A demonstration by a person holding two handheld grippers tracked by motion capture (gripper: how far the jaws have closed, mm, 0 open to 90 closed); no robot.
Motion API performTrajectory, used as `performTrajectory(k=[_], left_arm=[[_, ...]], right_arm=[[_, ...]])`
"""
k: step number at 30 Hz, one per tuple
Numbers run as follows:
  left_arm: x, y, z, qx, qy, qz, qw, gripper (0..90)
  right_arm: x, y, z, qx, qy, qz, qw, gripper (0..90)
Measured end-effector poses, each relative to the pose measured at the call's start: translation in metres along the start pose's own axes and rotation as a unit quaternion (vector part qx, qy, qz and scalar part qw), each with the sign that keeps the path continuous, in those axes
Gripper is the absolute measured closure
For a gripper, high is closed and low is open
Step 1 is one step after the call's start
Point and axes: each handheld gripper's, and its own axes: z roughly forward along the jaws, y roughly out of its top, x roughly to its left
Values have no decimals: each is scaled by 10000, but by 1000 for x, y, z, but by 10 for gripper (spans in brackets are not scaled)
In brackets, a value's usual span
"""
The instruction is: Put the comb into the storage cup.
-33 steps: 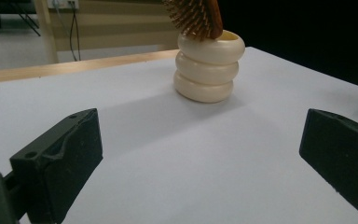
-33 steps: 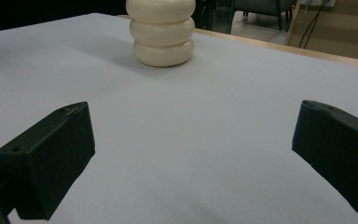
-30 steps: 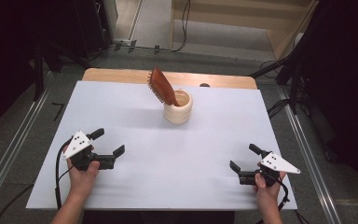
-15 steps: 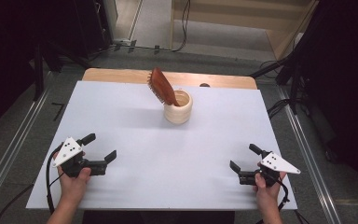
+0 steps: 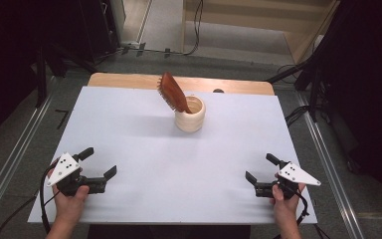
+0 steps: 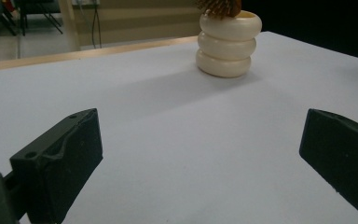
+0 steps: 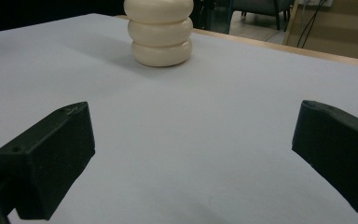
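A cream ribbed holder (image 5: 190, 115) stands at the far middle of the white table (image 5: 129, 129). A brown wooden hairbrush (image 5: 173, 93) leans in it, head up and tilted left. My left gripper (image 5: 98, 163) rests near the front left corner, open, with nothing between its jaws. My right gripper (image 5: 262, 167) rests near the front right, also open and empty. The holder (image 6: 228, 43) shows far ahead in the left gripper view with the brush bristles (image 6: 219, 6) at its top. In the right gripper view the holder (image 7: 159, 31) is far ahead, left of centre.
A bare wooden strip (image 5: 124, 79) runs along the table's far edge. Metal rails (image 5: 10, 159) flank the table on both sides. Cables (image 5: 298, 114) lie on the floor at the right. Wide bare table lies between both grippers and the holder.
My left gripper has drawn back toward the front left corner and turned a little. The right gripper, the holder and the brush have not moved.
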Motion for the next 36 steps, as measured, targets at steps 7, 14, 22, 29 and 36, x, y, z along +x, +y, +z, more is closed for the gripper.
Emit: performTrajectory(k=[7, 14, 22, 29, 36], left_arm=[[4, -4, -10, 48, 86, -29, 9999, 0], [8, -10, -17, 102, 165, -43, 9998, 0], [12, -14, -23, 185, 263, 14, 9995, 0], [13, -20, -21, 207, 239, -17, 9995, 0], [12, -21, -19, 248, 175, -15, 9995, 0]], right_arm=[[0, 0, 0, 0, -2, 1, 10000, 0], [0, 0, 0, 0, -6, 0, 10000, 0], [0, 0, 0, -12, -11, -3, 10000, 0], [0, 0, 0, 9, 5, -5, 10000, 0], [-1, 0, 0, -30, -11, 58, 10000, 0]])
